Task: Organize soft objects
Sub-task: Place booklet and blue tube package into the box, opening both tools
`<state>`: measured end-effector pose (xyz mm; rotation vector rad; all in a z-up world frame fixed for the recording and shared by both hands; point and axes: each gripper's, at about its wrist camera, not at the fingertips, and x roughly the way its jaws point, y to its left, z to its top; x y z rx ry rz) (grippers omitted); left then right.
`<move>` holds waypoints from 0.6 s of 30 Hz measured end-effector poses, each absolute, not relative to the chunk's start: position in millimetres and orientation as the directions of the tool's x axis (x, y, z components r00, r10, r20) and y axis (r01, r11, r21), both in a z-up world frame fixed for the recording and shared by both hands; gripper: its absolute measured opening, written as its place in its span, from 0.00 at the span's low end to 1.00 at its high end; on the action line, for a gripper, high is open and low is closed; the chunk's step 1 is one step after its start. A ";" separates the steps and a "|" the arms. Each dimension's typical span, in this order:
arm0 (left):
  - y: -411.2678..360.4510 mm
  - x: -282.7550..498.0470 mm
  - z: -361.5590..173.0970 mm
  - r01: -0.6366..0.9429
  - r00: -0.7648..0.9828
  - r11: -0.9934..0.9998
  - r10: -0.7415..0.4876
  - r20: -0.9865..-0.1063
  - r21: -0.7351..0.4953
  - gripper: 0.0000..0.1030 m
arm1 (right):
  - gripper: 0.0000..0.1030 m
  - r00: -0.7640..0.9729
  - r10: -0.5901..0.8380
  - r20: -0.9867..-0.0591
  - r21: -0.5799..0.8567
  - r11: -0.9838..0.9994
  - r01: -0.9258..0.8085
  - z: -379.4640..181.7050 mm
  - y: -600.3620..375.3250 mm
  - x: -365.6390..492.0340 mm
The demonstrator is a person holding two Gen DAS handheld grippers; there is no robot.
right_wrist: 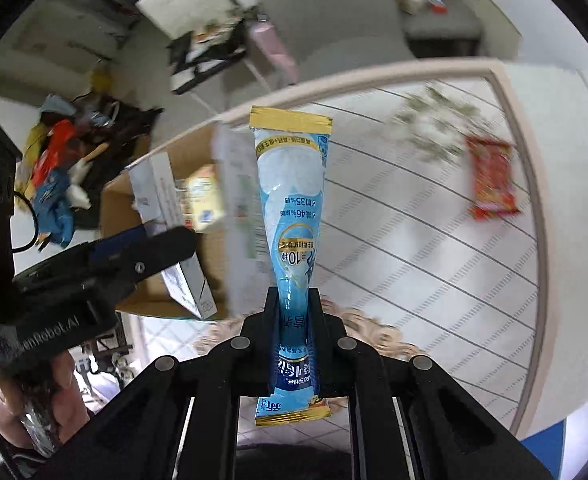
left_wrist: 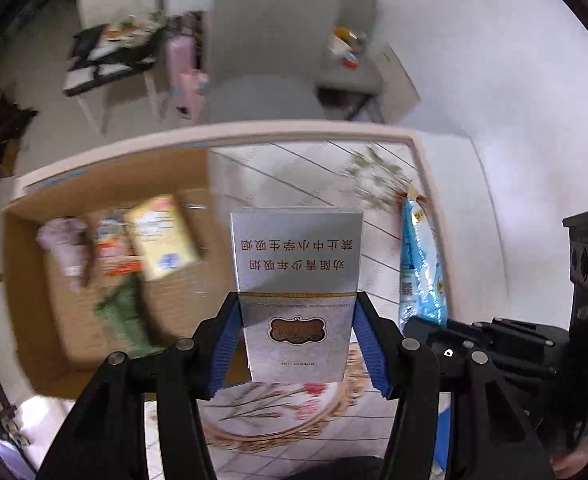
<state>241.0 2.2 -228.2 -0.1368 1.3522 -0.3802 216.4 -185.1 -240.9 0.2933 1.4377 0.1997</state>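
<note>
My left gripper is shut on a silver cigarette box and holds it above the table, right of the cardboard box. The cardboard box holds a yellow packet, a red packet, a green packet and a pale cloth item. My right gripper is shut on a blue stick sachet with gold ends, held upright above the table. The sachet also shows in the left wrist view. The left gripper with the silver box shows in the right wrist view.
A red snack packet lies on the tablecloth at the far right. The table's rim runs along the far side. Grey chairs stand behind it. A cluttered side table stands back left.
</note>
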 end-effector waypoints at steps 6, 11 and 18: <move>100.1 246.9 -233.6 0.072 0.202 0.971 -0.236 -0.950 -0.226 0.51 | 0.12 0.081 0.295 -0.952 0.294 0.955 -0.034 -248.4 -96.4 240.9; 163.2 257.9 -268.3 -0.005 0.148 0.984 -0.177 -0.973 -0.179 0.51 | 0.12 0.042 0.226 -0.973 0.223 0.972 -0.074 -278.9 -39.1 265.0; 209.8 286.2 -343.3 -0.059 0.021 0.989 -0.135 -0.991 -0.137 0.51 | 0.12 -0.007 0.095 -0.995 0.095 0.991 -0.089 -333.8 1.2 295.3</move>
